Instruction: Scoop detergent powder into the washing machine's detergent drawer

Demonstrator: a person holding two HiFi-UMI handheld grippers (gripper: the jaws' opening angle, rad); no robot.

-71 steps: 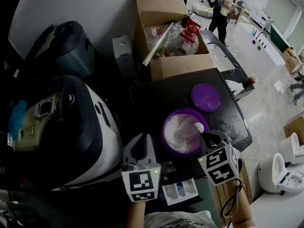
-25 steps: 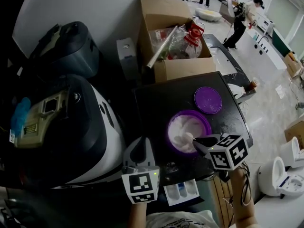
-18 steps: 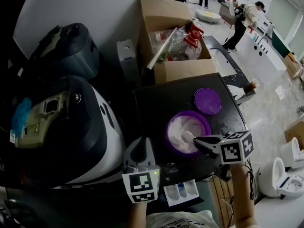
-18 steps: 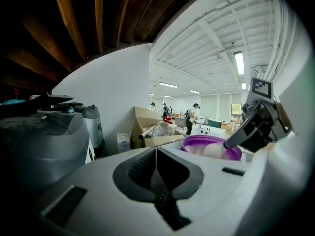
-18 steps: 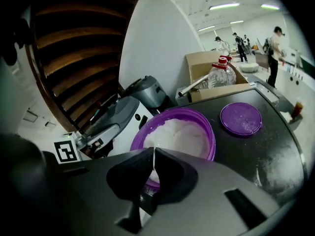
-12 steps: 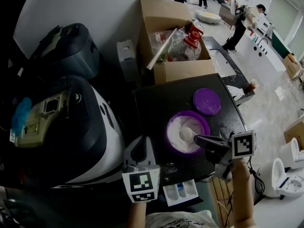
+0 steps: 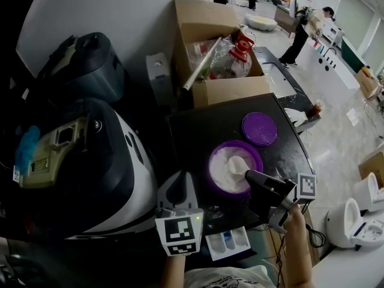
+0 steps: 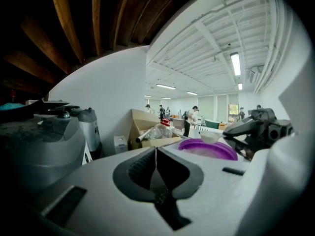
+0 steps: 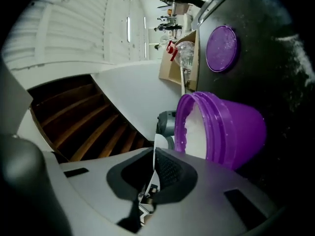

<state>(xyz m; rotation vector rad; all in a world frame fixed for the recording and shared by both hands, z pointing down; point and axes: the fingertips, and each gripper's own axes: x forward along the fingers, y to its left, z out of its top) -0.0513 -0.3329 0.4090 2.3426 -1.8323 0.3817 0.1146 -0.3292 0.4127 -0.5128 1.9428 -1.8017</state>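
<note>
A purple tub of white detergent powder stands open on the black washer top. My right gripper is shut on the handle of a white scoop, whose bowl sits over the powder. In the right gripper view the thin white scoop handle runs between the jaws, with the tub just ahead. My left gripper hangs left of the tub, shut on nothing. The open detergent drawer shows at the bottom edge, below both grippers. The left gripper view shows the tub and scoop.
The tub's purple lid lies behind it on the washer top. A cardboard box of bottles stands at the back. A white-and-black appliance fills the left. People stand far off at the upper right.
My right gripper has rolled over, so its marker cube swung from the top down to the right, and the scoop shifted slightly within the tub. The left gripper has stayed put.
</note>
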